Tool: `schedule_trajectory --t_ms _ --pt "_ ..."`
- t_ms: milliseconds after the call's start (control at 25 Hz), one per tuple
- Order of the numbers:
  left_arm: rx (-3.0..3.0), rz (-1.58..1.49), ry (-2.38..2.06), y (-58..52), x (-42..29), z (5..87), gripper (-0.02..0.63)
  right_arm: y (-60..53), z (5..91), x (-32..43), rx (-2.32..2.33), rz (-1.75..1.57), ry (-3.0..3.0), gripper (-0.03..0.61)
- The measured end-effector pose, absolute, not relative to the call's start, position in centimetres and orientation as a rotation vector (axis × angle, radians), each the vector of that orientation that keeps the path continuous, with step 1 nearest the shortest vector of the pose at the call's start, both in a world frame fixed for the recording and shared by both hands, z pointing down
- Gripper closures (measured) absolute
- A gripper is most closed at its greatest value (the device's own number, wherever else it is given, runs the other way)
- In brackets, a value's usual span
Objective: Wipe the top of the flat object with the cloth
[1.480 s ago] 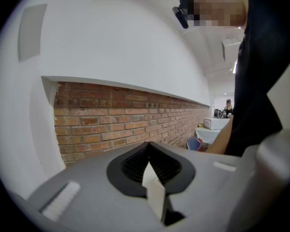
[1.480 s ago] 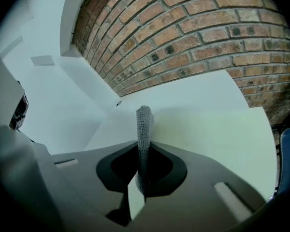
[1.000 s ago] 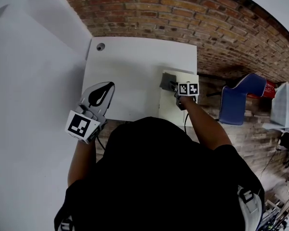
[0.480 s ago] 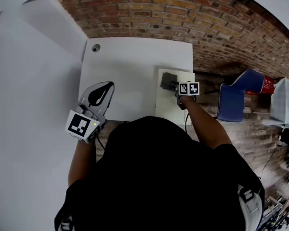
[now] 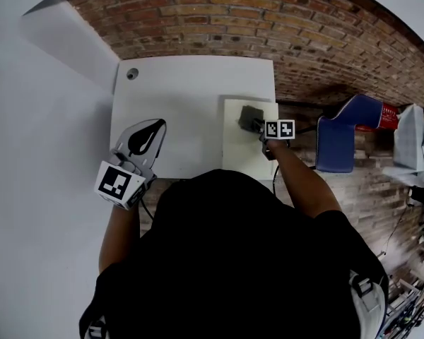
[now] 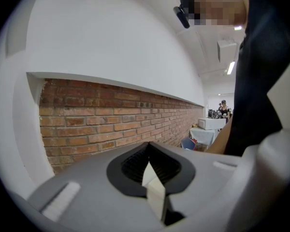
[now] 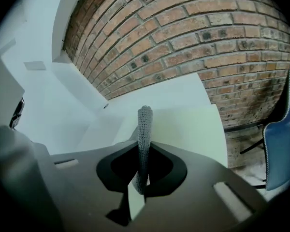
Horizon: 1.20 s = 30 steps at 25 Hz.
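A pale flat board (image 5: 244, 147) lies on the right part of the white table (image 5: 177, 97); in the right gripper view the board (image 7: 193, 129) shows ahead of the jaws. My right gripper (image 5: 258, 127) is shut on a grey knitted cloth (image 5: 249, 116), which rests on the board's far end. The cloth (image 7: 144, 144) stands pinched upright between the right jaws. My left gripper (image 5: 143, 141) is held above the table's near left part, jaws closed together, nothing between them, pointing toward the brick wall (image 6: 111, 124).
A round hole (image 5: 131, 73) sits in the table's far left corner. A brick wall (image 5: 268, 20) runs behind the table. A blue chair (image 5: 343, 140) stands to the right of the table. A white wall panel (image 5: 35, 119) lies to the left.
The view has shifted slightly, so the table and board appear further left. The right gripper and cloth stay at the board's far end. The left gripper has not moved.
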State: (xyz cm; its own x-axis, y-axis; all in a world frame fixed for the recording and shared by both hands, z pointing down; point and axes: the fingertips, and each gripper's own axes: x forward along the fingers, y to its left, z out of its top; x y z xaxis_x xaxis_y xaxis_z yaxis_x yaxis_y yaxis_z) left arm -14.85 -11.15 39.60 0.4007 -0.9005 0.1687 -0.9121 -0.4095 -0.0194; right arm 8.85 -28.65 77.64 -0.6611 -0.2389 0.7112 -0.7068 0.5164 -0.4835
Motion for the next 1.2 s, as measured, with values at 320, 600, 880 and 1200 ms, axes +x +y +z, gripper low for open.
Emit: schedule_trajectory --t_ms 320,600,880,1200 --pt "2.602 0.303 -1.637 -11.9 -13.8 40.1 0.612 -29.2 77.7 11.9 0.832 1.078 -2.158 0.569" --pt "2.623 0.299 -1.613 -12.3 -13.0 40.7 0.612 -30.1 78.3 15.1 0.900 1.070 -2.122 0.569" --pt "2.629 0.295 -1.608 -13.1 -12.1 40.8 0.612 -31.1 79.0 18.5 0.964 1.060 -2.083 0.569" --pt "2.630 0.267 -1.605 -13.6 -11.6 41.1 0.612 -31.7 79.2 20.4 0.998 1.047 -2.061 0.569"
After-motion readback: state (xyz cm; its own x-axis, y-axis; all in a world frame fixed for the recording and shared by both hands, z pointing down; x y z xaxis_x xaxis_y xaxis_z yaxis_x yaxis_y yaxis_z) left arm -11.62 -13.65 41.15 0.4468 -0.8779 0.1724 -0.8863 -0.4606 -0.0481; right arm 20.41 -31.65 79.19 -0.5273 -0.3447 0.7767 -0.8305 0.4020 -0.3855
